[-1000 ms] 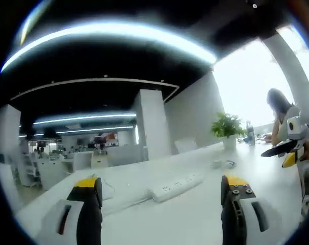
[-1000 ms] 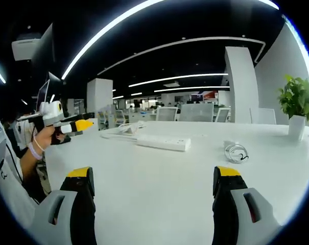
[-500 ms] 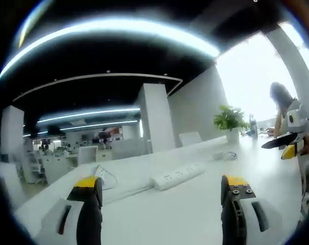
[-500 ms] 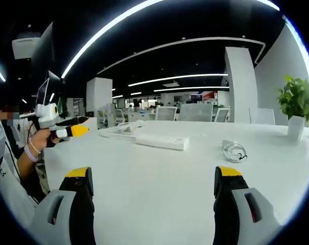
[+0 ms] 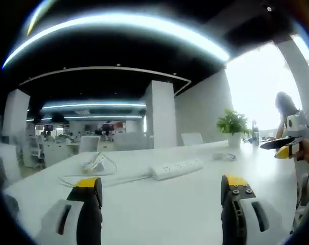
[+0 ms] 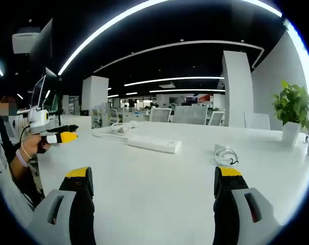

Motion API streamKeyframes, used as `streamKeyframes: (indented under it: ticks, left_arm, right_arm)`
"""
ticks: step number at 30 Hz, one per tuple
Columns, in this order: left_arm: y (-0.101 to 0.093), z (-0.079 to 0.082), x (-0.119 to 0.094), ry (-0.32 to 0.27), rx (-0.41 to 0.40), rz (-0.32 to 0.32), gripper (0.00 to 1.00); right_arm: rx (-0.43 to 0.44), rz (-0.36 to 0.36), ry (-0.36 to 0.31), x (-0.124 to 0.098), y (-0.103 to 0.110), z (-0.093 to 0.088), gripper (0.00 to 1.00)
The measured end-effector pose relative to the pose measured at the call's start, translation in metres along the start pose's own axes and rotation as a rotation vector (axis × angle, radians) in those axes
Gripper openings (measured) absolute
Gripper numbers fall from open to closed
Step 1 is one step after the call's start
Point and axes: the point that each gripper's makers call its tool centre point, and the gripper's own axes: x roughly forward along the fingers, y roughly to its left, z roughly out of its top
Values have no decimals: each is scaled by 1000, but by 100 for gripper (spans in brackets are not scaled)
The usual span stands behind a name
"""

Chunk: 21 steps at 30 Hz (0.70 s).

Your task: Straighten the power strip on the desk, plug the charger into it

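The left gripper (image 6: 62, 133) has drawn back from the power strip (image 6: 150, 144), jaws still apart.

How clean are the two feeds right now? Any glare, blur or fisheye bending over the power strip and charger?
Left gripper view: soft throughout, window at right blown out, ceiling light bent into an arc; power strip readable, sockets faint. Right gripper view: sharper, power strip and coiled charger cable distinct on the white desk, which shows almost no shadows; edges curve strongly.
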Motion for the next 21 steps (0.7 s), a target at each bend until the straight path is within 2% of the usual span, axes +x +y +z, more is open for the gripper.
streamKeyframes:
  ticks: [6, 9, 12, 15, 18, 21]
  left_arm:
    - [4, -7, -3, 10, -22, 18, 99]
    - [6, -10, -4, 23, -15, 25, 99]
    - [5, -10, -4, 23, -18, 22, 99]
    - [3, -9, -5, 15, -27, 17, 99]
    - [3, -10, -6, 14, -35, 12, 99]
    - [1, -9, -7, 11, -36, 6, 99]
  right_arm:
    - [-33, -26, -59, 0, -6, 32, 97]
    - [-86, -40, -82, 3, -10, 54, 97]
    - [-126, -46, -131, 7, -11, 86, 97]
    - [-158, -12, -177, 13, -7, 118, 97]
    - [-171, 17, -185, 20, -4, 135, 97]
    - [-214, 45, -213, 29, 2, 164, 97]
